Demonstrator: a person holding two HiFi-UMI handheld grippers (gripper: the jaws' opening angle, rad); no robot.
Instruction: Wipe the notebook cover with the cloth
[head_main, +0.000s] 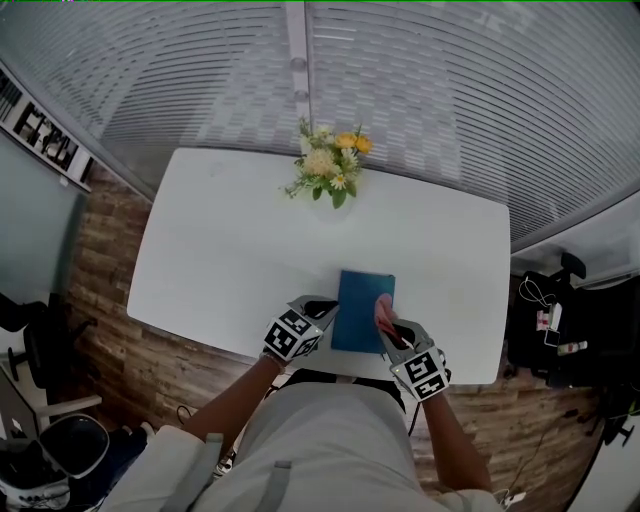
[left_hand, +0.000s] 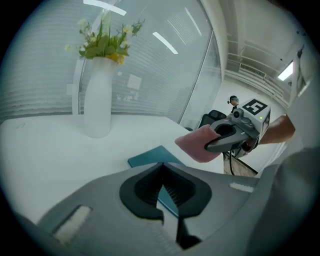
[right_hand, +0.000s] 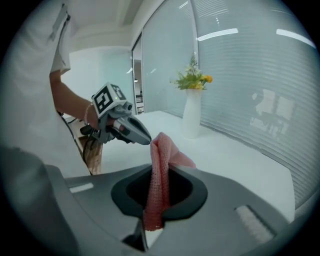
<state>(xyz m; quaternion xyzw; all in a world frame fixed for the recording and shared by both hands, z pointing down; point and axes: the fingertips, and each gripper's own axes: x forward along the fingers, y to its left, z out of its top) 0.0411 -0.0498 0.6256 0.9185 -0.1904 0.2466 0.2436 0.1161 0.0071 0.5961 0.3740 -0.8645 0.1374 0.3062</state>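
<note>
near the front edge of the white tabletop (head_main: 220, 250), a little right of its middle, the teal notebook (head_main: 358, 305) lies flat and closed, its long sides running toward the far edge. the left gripper (head_main: 328, 312) comes in from the front-left, its tip at the notebook's left edge; in the left gripper view its jaws are drawn together at the tip with nothing between them, and a sliver of teal cover shows through the slit behind. whether the tip presses on the cover or hangs just above it cannot be told. the right gripper (head_main: 387, 326) is clamped on the pink cloth (head_main: 383, 310), which stands up out of the jaws as a folded bunch in the right gripper view. from the head view the cloth sits over the notebook's right edge, close to the front-right corner of the cover. at the middle of the far edge stands a white vase (left_hand: 99, 100) with yellow and white flowers (head_main: 328, 165), well apart from the notebook.
</note>
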